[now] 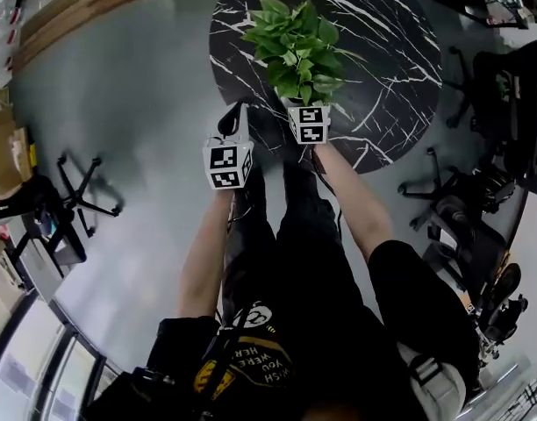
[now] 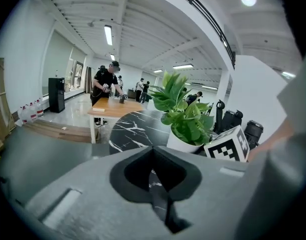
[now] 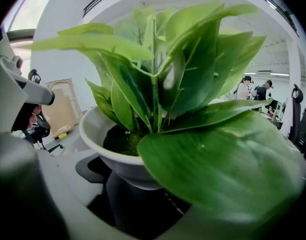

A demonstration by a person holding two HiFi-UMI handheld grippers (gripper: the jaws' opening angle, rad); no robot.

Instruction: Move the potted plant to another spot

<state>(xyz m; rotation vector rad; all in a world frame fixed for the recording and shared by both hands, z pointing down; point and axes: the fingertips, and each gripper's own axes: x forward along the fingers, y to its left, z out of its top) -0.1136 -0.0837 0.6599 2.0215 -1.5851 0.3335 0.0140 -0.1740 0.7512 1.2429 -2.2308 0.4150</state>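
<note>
Head view: person stands at the near edge of a round black table (image 1: 383, 68), both arms out. The plant (image 1: 295, 46) sits over that near part of the table, just ahead of the right gripper (image 1: 309, 112).

Right gripper view: the white pot (image 3: 118, 156) fills the gap between the jaws. They stand wide round its sides, and I read that as a grasp on the pot. Leaves crowd the lens. The base is hidden, so I cannot tell whether it rests on the table or hangs just off it.

Left gripper (image 1: 236, 119): off to the plant's left and apart from it. Its jaws are clenched to a thin slit, with nothing between them.

Progress, as I judge it: early. The pick-up looks done or nearly so, with the plant over the table. What is left is the carry to another spot, the set-down with the pot upright, and the release. The broad leaves hide much of the pot from above, so placing it needs care.
</note>
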